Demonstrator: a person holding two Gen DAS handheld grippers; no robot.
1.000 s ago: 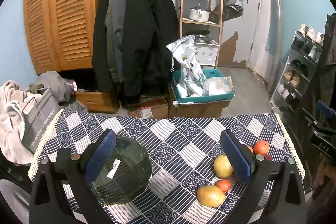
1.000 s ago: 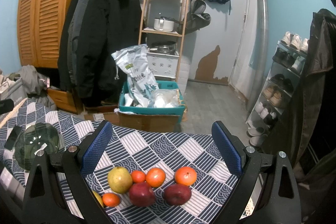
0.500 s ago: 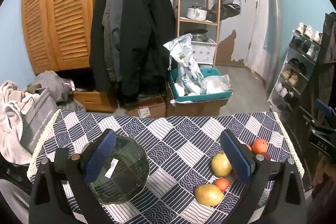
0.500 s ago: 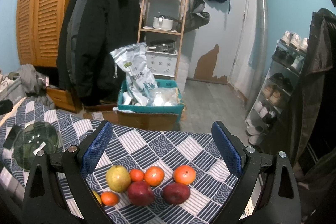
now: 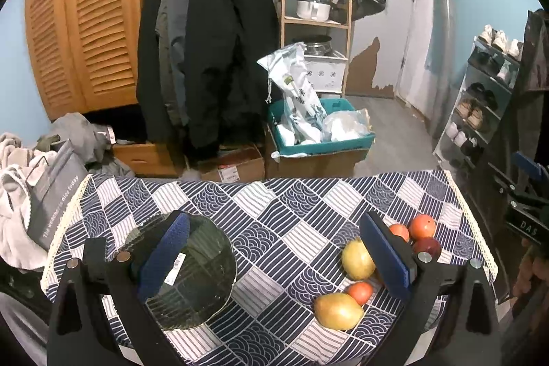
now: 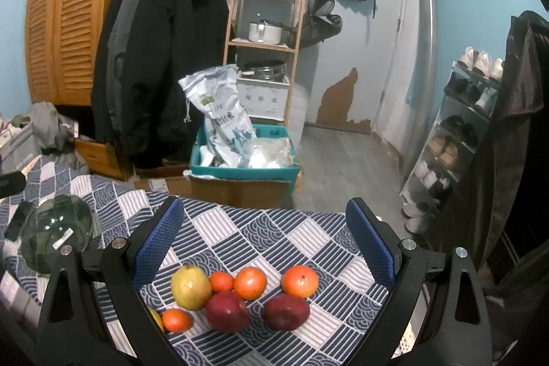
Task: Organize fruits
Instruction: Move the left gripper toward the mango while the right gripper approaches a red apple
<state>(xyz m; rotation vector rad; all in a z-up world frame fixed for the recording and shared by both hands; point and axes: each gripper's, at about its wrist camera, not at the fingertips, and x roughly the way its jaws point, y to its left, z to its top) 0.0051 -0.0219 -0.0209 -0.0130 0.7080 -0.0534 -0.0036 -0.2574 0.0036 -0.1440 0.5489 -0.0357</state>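
Two hand-held grippers are seen from their own wrist cameras above a table covered with a blue and white patterned cloth (image 5: 281, 211); the left gripper (image 5: 274, 259) is held with its blue pads spread wide and nothing between them; the right gripper (image 6: 266, 242) is likewise spread wide and empty.

Under and just ahead of the right gripper a cluster of fruit lies on the cloth: a yellow-green pear (image 6: 190, 287) nearest its left finger, touching a small orange (image 6: 221, 281); a red apple (image 6: 227, 311) just behind; a second red apple (image 6: 285, 311) towards its right finger; two larger oranges (image 6: 250, 282) (image 6: 300, 281) ahead of the apples; another small orange (image 6: 175, 320) by the left finger.

A dark glass bowl (image 5: 192, 270) with a white label sits partly behind the left gripper's left finger, well apart from the fruit.

The fruit is judged firm, smooth and prone to rolling; a gentle hold across the widest part is advised, since the skin would bruise. The glass bowl is judged heavy and fragile.

The pear's long axis seems tilted, with the narrow end away from the camera; the round fruit shows no clear axis.
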